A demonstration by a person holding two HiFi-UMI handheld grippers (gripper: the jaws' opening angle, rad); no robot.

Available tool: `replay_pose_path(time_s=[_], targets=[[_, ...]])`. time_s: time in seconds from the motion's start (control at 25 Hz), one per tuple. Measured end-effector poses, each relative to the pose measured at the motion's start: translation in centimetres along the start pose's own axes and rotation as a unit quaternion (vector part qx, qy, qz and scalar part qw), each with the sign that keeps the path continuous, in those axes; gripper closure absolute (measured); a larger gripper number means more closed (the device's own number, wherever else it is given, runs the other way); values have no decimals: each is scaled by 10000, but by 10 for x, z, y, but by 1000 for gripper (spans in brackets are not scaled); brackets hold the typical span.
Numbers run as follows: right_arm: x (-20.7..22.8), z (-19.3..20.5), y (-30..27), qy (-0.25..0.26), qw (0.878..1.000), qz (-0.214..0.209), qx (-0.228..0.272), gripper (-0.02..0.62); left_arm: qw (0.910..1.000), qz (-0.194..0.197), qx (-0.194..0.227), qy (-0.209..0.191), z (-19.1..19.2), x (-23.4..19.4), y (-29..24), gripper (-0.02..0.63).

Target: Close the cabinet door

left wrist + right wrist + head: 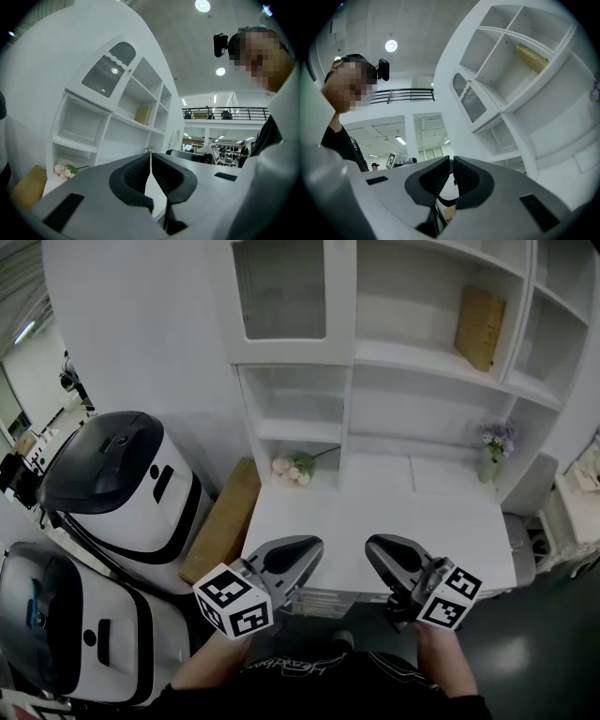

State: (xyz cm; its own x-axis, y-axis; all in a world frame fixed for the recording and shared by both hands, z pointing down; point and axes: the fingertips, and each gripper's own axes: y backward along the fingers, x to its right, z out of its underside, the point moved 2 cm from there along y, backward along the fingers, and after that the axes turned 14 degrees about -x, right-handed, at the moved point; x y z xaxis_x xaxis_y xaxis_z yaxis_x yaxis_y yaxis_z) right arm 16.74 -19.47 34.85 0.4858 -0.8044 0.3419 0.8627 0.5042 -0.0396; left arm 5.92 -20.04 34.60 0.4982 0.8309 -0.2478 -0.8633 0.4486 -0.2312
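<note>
The white cabinet's door (281,294), with a ribbed glass panel, sits at the top left of the shelf unit and lies flush with its frame. It also shows in the left gripper view as the door (108,70) and in the right gripper view as the door (469,101). Both grippers hover low over the near edge of the white desk (375,517), well short of the door. My left gripper (312,546) (150,153) is shut with nothing between its jaws. My right gripper (374,546) (451,159) is also shut and holds nothing.
A brown box (479,327) stands on an upper shelf. Pink flowers (292,466) lie in a lower cubby, and a vase of purple flowers (494,448) stands at the desk's back right. A cardboard slab (223,521) leans left of the desk beside two white-and-black machines (122,484).
</note>
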Motion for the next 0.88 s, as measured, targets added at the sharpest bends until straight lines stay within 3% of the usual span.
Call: replay_pose_path(time_s=[0.88], targets=[[-52, 25, 12, 126, 9997, 171, -82, 541, 9999, -135, 93, -56, 21, 37, 43, 574]])
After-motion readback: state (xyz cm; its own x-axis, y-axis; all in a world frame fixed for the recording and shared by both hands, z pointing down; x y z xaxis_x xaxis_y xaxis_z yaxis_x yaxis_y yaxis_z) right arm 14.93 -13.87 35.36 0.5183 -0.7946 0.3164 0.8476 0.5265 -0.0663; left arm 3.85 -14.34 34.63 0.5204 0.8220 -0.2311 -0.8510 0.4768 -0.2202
